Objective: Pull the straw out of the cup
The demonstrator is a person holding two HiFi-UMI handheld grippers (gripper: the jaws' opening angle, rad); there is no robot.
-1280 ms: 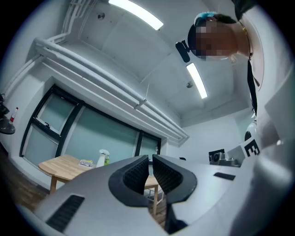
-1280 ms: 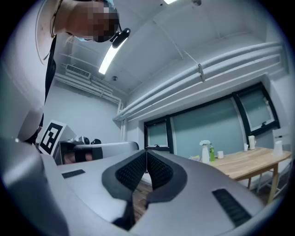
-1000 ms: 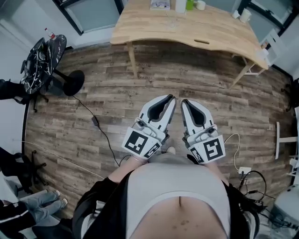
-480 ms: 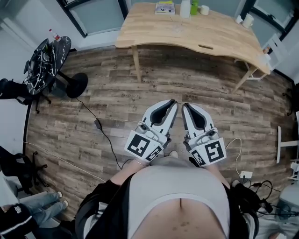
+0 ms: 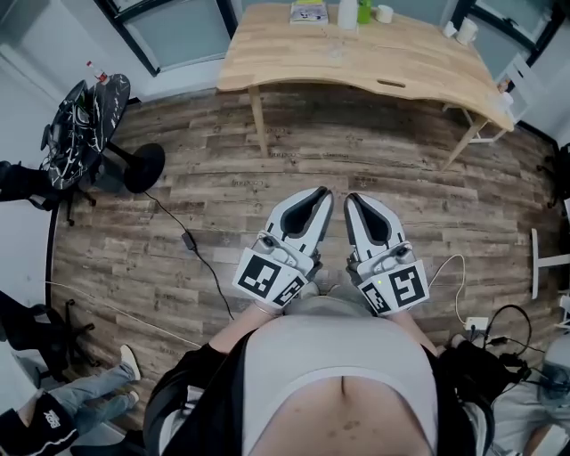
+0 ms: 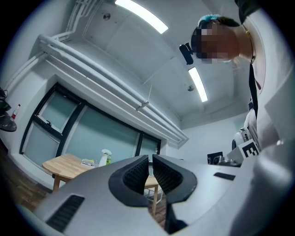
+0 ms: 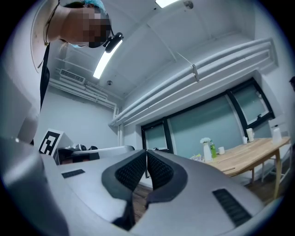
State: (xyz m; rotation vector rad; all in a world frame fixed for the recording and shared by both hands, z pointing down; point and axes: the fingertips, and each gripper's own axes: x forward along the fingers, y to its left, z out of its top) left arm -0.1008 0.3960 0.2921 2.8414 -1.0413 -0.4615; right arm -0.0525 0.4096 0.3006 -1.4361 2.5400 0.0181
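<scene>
An office-like room: wooden desk (image 5: 401, 62), plank floor (image 5: 356, 169), ceiling strip lights (image 6: 140, 16) (frosted glass partition (image 6: 101, 138) behind)

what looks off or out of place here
Nothing looks spilled or damaged. The only untidy thing is a black cable trailing loose across the wood floor. The left gripper and right gripper are shut and empty.

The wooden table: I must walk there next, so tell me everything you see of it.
The table has a pale wooden top with a curved front edge and slanted legs. It stands on the plank floor by the windows. At its back edge stand a white bottle, a green bottle and a white cup, beside a flat booklet.
</scene>
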